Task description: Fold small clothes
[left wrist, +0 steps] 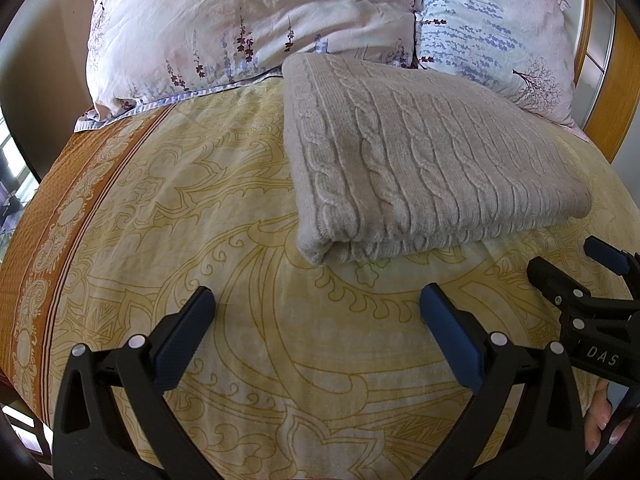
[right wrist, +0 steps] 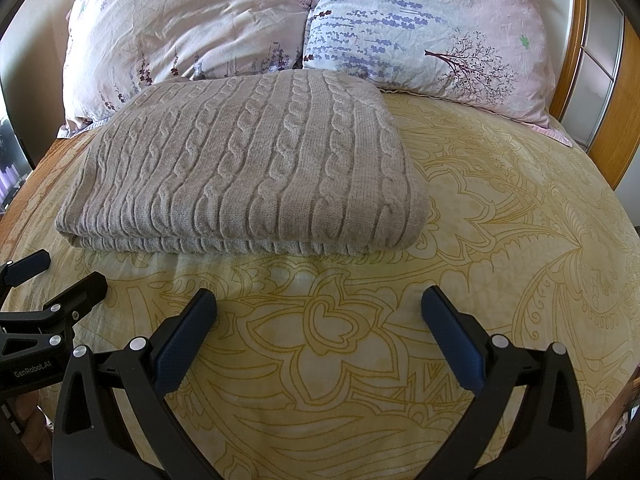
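Observation:
A beige cable-knit sweater (left wrist: 420,156) lies folded into a flat rectangle on the yellow patterned bedspread (left wrist: 224,200), its far edge against the pillows. It also shows in the right wrist view (right wrist: 248,160). My left gripper (left wrist: 316,304) is open and empty, hovering over the bedspread short of the sweater's near left corner. My right gripper (right wrist: 318,304) is open and empty, short of the sweater's near edge. Each gripper shows at the edge of the other's view: the right gripper (left wrist: 576,268) and the left gripper (right wrist: 60,276).
Two floral pillows (right wrist: 180,28) (right wrist: 432,32) lean at the head of the bed. A wooden headboard (right wrist: 616,128) curves at the right. The bedspread has an orange border (left wrist: 52,224) along the bed's left edge.

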{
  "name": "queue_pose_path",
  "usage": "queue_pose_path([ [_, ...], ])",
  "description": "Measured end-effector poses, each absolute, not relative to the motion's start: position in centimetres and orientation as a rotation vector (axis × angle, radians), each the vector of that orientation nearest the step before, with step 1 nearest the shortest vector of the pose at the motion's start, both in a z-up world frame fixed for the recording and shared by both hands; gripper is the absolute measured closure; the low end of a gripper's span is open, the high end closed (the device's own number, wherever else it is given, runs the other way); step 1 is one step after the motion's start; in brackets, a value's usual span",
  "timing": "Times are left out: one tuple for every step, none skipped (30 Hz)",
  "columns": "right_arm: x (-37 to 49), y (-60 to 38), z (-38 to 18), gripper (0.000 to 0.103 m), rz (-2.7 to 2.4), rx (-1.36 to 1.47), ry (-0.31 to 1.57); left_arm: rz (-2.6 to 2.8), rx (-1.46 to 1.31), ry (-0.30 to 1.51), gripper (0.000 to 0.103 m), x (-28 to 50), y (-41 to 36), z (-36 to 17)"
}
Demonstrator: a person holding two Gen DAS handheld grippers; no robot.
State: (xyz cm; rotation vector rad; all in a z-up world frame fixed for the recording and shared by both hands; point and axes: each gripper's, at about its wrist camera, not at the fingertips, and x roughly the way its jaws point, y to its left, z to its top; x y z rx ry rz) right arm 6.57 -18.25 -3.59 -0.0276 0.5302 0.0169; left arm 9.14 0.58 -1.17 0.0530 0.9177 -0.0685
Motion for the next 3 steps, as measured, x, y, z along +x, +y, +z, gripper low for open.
queue_pose_path([
  [6.56, -18.25, -3.59, 0.001, 0.017, -0.027, 0.530, -0.069, 0.053, 0.918, 0.002, 9.16, 0.58, -1.17],
  [6.56, -18.24, -3.59, 0.001, 0.017, -0.028, 0.530, -0.068, 0.053, 0.918, 0.002, 9.13, 0.58, -1.18],
  [6.57, -18.24, -3.59, 0.001, 0.017, -0.028, 0.530, -0.068, 0.052, 0.919, 0.002, 9.16, 0.58, -1.18],
])
